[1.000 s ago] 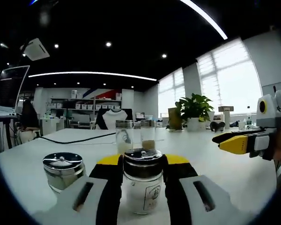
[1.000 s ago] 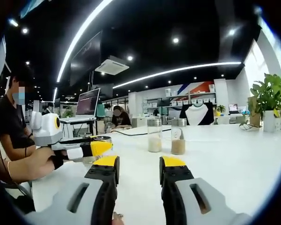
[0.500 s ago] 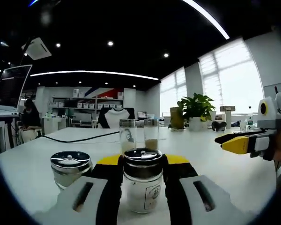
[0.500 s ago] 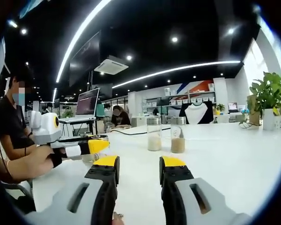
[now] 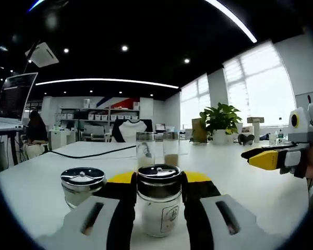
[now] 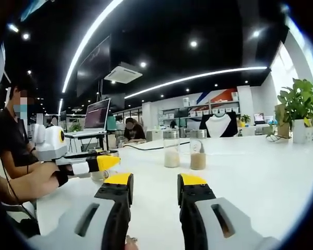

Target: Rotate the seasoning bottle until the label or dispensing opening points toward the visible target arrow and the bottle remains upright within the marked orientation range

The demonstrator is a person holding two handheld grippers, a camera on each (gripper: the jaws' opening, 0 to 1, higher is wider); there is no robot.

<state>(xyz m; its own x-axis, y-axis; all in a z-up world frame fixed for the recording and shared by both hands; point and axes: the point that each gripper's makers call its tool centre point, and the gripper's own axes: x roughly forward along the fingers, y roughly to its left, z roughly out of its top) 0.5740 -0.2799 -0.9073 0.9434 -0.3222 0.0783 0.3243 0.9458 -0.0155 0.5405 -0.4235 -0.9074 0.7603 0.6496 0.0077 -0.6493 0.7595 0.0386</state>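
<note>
since a second ago, the short shaker jar (image 5: 83, 185) beside the left gripper (image 5: 159, 182) sits a bit more to the right in the left gripper view, but the whole picture slid too, so the camera moved. the seasoning bottle (image 5: 158, 205) between the jaws looks the same as before.

the left gripper's jaws are clamped on the seasoning bottle, one yellow-tipped jaw on each side of its dark metal lid. the bottle stands upright on the white bench (image 5: 31, 177), and its small label faces the camera. the short shaker jar stands just beside the left jaw, with a shiny lid.

the right gripper (image 6: 154, 186) has its jaws apart, with only bare bench between them. its yellow tip also shows at the right edge of the left gripper view.

farther back on the bench stand two tall glass jars (image 6: 171, 149) side by side, both with pale or brown powder at the bottom. a black cable (image 5: 83, 154) lies across the bench. a green plant (image 5: 219, 121) in a white pot stands near the windows. a person's arm (image 6: 26, 182) holds the left gripper in the right gripper view.
</note>
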